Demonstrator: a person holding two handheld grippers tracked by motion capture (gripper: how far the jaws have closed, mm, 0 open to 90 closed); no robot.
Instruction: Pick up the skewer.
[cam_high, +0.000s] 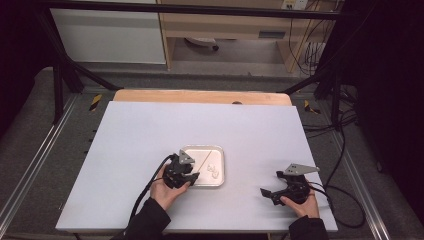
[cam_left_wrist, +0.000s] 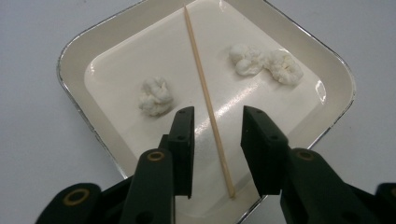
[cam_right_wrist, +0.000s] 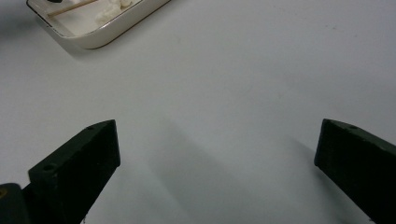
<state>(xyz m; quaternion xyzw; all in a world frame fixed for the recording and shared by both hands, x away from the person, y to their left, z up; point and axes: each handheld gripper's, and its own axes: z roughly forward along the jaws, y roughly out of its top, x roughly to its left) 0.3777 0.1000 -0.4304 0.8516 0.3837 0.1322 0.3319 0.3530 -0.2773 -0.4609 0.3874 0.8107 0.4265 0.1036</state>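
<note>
My left tool (cam_left_wrist: 212, 140), jaws narrowed around but not yet pinching a thin wooden skewer (cam_left_wrist: 205, 93), lying diagonally in a glossy, rounded-square white tray (cam_left_wrist: 93, 135), three crumpled white lumps (cam_left_wrist: 155, 96) beside it, my right tool (cam_right_wrist: 217, 154) spread wide over the matte worktop (cam_right_wrist: 243, 70).

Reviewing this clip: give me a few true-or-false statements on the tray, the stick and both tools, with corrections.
1. The wooden stick lies inside the tray. True.
2. The left tool already pinches the stick. False: its jaws straddle the stick with gaps on both sides.
3. Three white lumps lie in the tray. True: one lump apart, a pair touching.
4. The right tool holds a lump. False: its jaws stand wide over bare table.
</note>
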